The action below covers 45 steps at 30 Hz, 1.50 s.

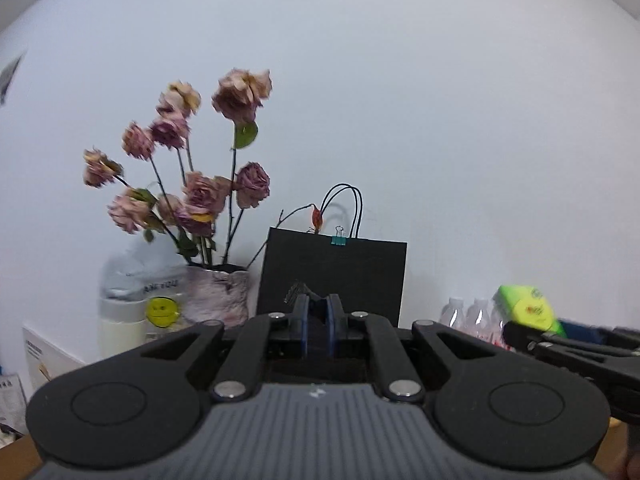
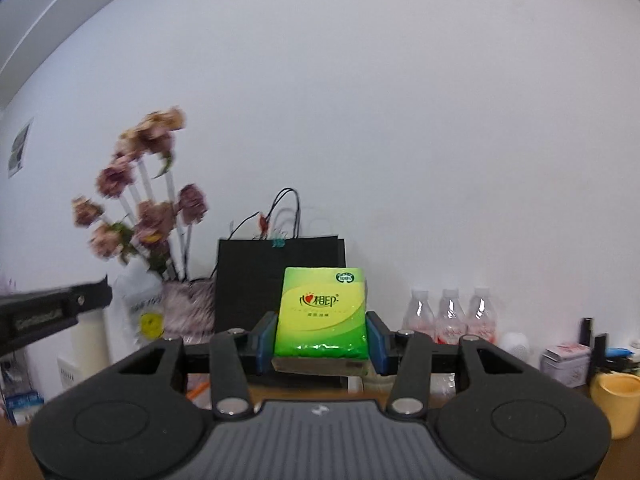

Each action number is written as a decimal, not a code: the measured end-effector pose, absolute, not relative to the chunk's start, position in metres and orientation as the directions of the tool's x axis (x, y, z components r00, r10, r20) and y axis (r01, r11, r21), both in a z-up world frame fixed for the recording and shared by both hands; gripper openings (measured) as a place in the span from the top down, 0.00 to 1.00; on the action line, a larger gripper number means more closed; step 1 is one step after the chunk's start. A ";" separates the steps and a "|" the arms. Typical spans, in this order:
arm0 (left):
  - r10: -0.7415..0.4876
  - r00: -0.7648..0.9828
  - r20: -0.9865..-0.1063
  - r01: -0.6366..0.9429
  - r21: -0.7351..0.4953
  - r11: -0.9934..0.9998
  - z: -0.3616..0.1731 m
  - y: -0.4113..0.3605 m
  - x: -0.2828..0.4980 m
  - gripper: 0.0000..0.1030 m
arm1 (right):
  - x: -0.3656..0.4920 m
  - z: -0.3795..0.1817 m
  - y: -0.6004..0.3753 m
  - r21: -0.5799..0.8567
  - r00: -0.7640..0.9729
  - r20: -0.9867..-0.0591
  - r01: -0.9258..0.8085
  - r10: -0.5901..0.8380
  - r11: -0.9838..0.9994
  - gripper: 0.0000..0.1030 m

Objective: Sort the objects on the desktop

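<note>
A white wall [image 2: 400, 120] fills most of both views, with a wooden desk [image 2: 624, 452] low at the edge. Against the wall stand dried roses [image 1: 240, 92], a black paper bag [image 1: 332, 276], 3 water bottles [image 2: 450, 312] and a yellow cup [image 2: 616, 404]. My right gripper [image 2: 322, 340] pinches a green tissue pack [image 2: 322, 312] off the desk, upright, long axis vertical, printed face toward me. My left gripper [image 1: 319, 320] has its fingers nearly pressed together, holding nothing.
</note>
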<state>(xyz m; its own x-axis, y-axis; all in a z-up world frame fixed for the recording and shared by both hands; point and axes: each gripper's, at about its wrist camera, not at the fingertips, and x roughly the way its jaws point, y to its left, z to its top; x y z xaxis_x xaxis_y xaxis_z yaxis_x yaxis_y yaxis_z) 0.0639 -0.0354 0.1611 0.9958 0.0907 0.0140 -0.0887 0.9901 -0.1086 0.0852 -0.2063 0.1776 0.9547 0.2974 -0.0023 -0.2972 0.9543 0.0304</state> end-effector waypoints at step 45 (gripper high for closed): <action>-0.198 0.553 -0.809 0.084 -0.182 0.980 0.066 0.008 0.246 0.37 | 0.287 0.112 -0.202 0.196 0.331 -0.906 -0.220 0.262 0.956 0.26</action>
<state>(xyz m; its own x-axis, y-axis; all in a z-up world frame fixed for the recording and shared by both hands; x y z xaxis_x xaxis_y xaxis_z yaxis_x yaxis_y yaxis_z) 0.2464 0.0082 0.0660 0.5535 -0.1978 -0.8090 0.0840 0.9797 -0.1820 0.2868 -0.2017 0.1115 0.3313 0.2622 -0.9064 -0.2195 0.9557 0.1963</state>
